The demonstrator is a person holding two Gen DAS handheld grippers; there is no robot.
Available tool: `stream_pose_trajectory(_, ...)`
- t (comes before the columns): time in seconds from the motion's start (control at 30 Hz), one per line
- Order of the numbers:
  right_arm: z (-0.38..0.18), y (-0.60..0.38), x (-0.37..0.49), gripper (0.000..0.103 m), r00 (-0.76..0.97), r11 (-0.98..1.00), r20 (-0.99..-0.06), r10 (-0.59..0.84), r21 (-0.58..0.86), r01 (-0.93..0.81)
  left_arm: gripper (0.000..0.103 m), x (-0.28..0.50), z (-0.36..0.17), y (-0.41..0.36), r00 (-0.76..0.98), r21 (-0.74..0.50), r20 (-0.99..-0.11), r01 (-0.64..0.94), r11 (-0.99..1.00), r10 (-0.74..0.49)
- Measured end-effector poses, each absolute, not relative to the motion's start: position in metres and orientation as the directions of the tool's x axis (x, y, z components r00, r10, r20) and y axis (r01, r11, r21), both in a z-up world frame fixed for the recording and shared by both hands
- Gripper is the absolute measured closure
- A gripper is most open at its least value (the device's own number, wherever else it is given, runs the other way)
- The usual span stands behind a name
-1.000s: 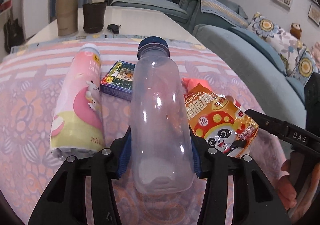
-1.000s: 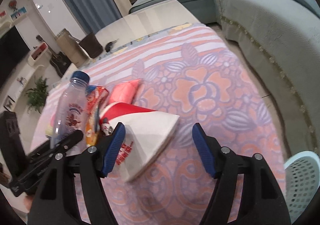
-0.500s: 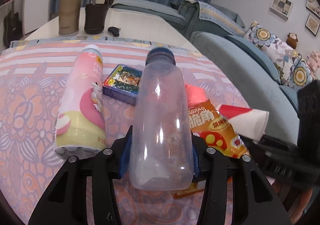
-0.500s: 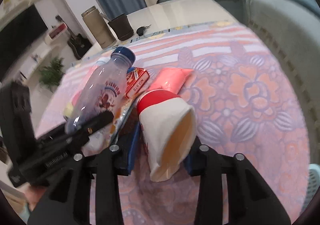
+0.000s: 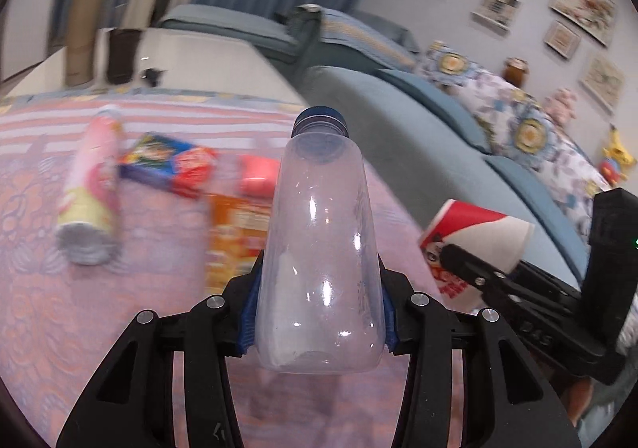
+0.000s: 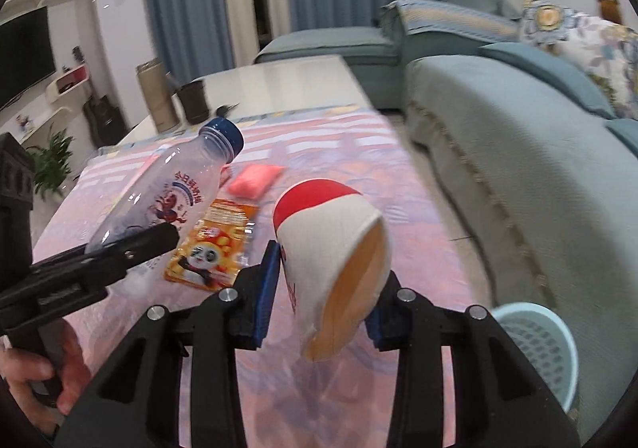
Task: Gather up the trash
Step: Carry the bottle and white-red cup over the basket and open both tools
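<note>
Trash is in both grips at once: the left hand-held gripper (image 5: pixel 319 312) clamps the lower body of a clear plastic bottle (image 5: pixel 321 248) with a blue cap, which fills the centre of the left wrist view, and the right hand-held gripper (image 6: pixel 319 308), whose jaws have just been closing, pinches a red and white paper cup (image 6: pixel 331 260) at mid frame of the right wrist view, its walls pressed oval. Both items hang clear of the surface (image 6: pixel 351 153). A pale blue mesh basket (image 6: pixel 534 348) sits at the lower right of the right wrist view, down beside the sofa (image 6: pixel 518 153), and looks like the place for the drop. To do it well, carry each piece fully over the rim before the jaws part, the cup first since it is nearer, and keep the squeeze light so the cup does not fold and slip out. Lying across the pink floral cloth are an orange snack packet (image 6: pixel 211 244), a pink pouch (image 6: pixel 255 177), a pink canister (image 5: pixel 89 189) on its side at left of the left wrist view, and a small printed box (image 5: pixel 167 165). Beyond it are a tall tan flask (image 6: pixel 155 97) and a dark cup (image 6: pixel 191 101), blue curtains and framed pictures on the wall
</note>
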State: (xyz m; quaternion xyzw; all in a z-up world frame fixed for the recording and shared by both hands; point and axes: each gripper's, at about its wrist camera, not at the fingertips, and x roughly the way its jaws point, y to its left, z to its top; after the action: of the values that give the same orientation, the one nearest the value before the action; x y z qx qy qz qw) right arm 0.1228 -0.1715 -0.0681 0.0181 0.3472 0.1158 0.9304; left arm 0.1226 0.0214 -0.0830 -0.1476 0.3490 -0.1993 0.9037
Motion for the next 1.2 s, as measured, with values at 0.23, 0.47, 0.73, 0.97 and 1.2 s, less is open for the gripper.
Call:
stream_pose_trajectory(0.23, -0.040, -0.242, 0.085, 0.069, 0.791, 0.995, -0.603, 0.102, 0.077, -0.069, 0.059, 0.105, -0.057, -0.056, 0.610, -0.365, -0.559, 0.426, 0.828, -0.561)
stream_pose_trajectory(0.47, -0.044, -0.332, 0.054, 0.069, 0.787, 0.984, -0.616, -0.016, 0.130, 0.123, 0.059, 0.096, -0.048, -0.136, 0.539, -0.291, -0.587, 0.556, 0.778, -0.604)
stream_pose_trajectory(0.73, -0.094, -0.394, 0.041, 0.068, 0.729, 0.944, -0.682, -0.052, 0.206, 0.259, 0.059, 0.104, -0.084, -0.214, 0.386, -0.329, -0.665, 0.618, 0.714, -0.640)
stream_pose_trajectory(0.97, -0.144, -0.426, 0.047, 0.066, 0.615, 0.900, -0.787, -0.047, 0.233, 0.368, 0.058, 0.111, -0.134, -0.241, 0.294, -0.337, -0.738, 0.619, 0.709, -0.608)
stream_pose_trajectory(1.2, -0.165, -0.434, 0.051, 0.054, 0.565, 0.876, -0.824, -0.039, 0.244, 0.416, 0.048, 0.124, -0.138, -0.223, 0.296, -0.391, -0.722, 0.571, 0.722, -0.626)
